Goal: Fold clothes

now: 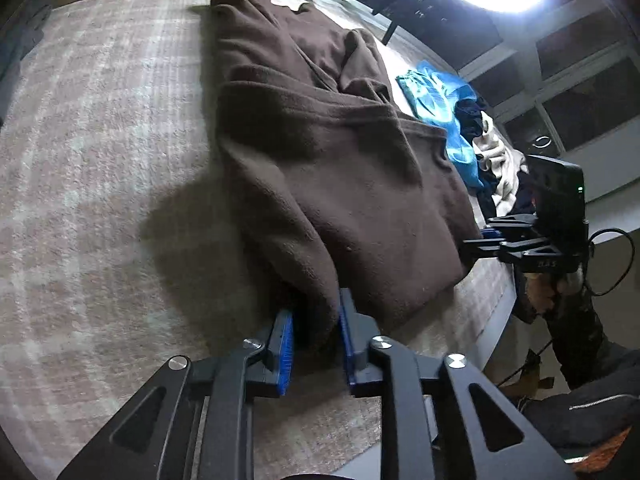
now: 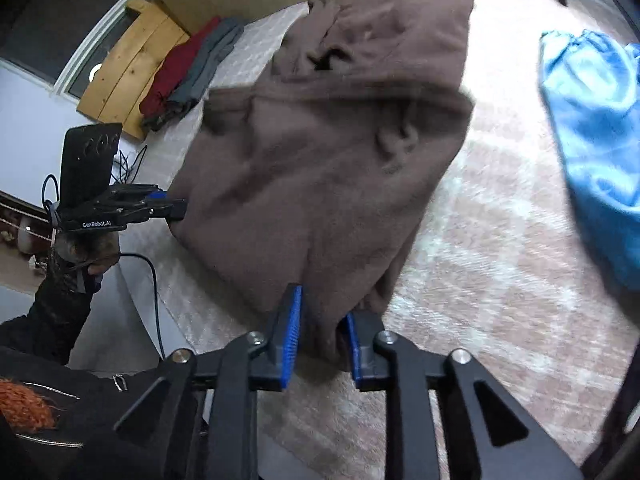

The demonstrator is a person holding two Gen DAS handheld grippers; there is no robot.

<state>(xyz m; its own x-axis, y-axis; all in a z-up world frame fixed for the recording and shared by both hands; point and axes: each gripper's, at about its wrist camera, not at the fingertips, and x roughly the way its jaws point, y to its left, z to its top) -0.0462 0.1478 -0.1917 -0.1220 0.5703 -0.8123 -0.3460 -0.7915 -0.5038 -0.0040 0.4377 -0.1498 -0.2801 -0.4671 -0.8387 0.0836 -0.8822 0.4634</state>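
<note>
Two sets of tongs are closed on the near edge of one brown fleece garment (image 1: 320, 168), each pinching a bunch of cloth between blue-padded fingers. The left tongs (image 1: 314, 344) are seen clamped on one near corner in the left wrist view, and the right tongs (image 2: 322, 340) are seen clamped on the other near corner in the right wrist view; each set also shows from the side in the other camera, gripping the cloth at its edge. The garment is spread over a pale checked cover (image 1: 100, 140) on what appears to be a bed, with its far half rumpled and a band of cloth already doubled across the middle, so a fold seems partly made; whether the held edge is being carried over or laid down cannot be told, as the right view is blurred. Beyond the garment, a blue piece of clothing (image 2: 596, 120) lies loose on the cover, and a heap of dark and cream clothes (image 1: 492, 156) is seen past it, apparently unfolded. Red and grey items (image 2: 188, 68) are stacked flat at the far edge, looking folded.
</note>
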